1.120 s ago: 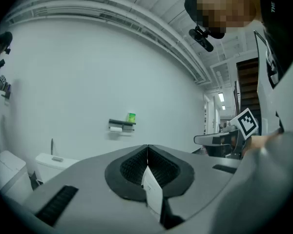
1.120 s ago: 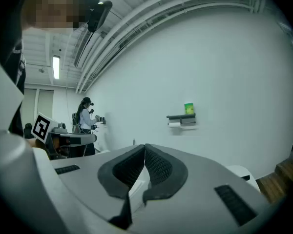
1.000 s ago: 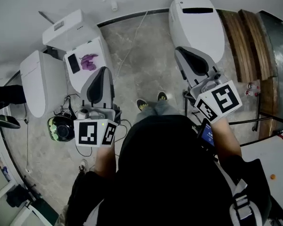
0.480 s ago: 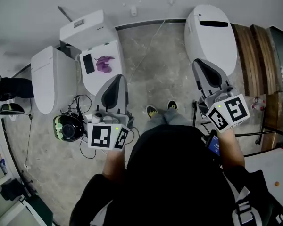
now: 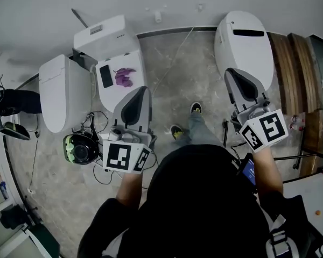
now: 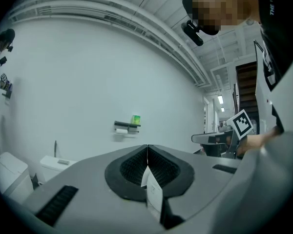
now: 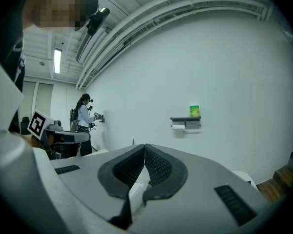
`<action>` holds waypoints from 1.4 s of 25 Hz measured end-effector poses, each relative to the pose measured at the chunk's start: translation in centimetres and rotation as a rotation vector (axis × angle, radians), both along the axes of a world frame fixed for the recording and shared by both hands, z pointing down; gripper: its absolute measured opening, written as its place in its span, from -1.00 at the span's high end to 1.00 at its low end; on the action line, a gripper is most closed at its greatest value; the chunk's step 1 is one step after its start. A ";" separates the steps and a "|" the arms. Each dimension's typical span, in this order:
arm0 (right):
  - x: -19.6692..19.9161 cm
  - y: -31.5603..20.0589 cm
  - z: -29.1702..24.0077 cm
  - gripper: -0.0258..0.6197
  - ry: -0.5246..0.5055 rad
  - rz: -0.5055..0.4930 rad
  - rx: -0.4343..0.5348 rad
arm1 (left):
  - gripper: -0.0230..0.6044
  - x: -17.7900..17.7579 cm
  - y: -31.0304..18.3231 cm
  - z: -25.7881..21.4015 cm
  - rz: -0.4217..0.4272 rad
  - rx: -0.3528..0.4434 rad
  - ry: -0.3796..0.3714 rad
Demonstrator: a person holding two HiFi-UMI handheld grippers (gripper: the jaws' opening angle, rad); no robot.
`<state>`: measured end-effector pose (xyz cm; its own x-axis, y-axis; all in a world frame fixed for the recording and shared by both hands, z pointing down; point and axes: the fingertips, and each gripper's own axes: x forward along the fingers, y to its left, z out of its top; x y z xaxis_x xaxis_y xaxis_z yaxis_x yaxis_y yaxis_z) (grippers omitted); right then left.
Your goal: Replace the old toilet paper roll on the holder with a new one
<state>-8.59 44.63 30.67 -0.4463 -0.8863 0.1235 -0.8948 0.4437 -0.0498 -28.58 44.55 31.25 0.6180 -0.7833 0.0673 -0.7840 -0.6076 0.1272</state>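
On the white wall far ahead hangs a dark shelf holder (image 6: 127, 126) with a white paper roll (image 6: 121, 130) under it and a green pack (image 6: 136, 119) on top. The right gripper view shows the same holder (image 7: 186, 121), roll (image 7: 177, 126) and green pack (image 7: 194, 111). My left gripper (image 6: 147, 147) points level at the wall, its jaws shut with nothing between them. My right gripper (image 7: 145, 147) is likewise shut and empty. In the head view the left gripper (image 5: 144, 93) and right gripper (image 5: 232, 74) are held out in front of my body, well short of the wall.
A white toilet (image 5: 116, 47) with a black slab and a purple thing on its lid stands ahead left, another (image 5: 62, 93) beside it. A third toilet (image 5: 245, 39) is ahead right, with wooden steps (image 5: 296, 63). A helmet (image 5: 79, 148) and cables lie on the floor. Another person (image 7: 83, 118) stands far left.
I have stepped forward over the stone floor, one foot now ahead of the other. Both grippers travelled with me, still shut, and the toilets have slid down and rightwards in the head view.
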 end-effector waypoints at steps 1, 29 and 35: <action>0.1 -0.5 -0.2 0.87 0.008 -0.010 0.008 | 0.85 0.3 -0.4 -0.1 -0.003 0.007 0.000; 14.3 -18.0 1.9 0.87 -0.148 -0.104 -0.041 | 0.85 16.9 -18.1 -0.5 -0.010 -0.014 -0.108; 15.2 -19.7 1.6 0.87 -0.158 -0.093 -0.036 | 0.85 18.2 -19.5 -0.9 0.021 -0.007 -0.114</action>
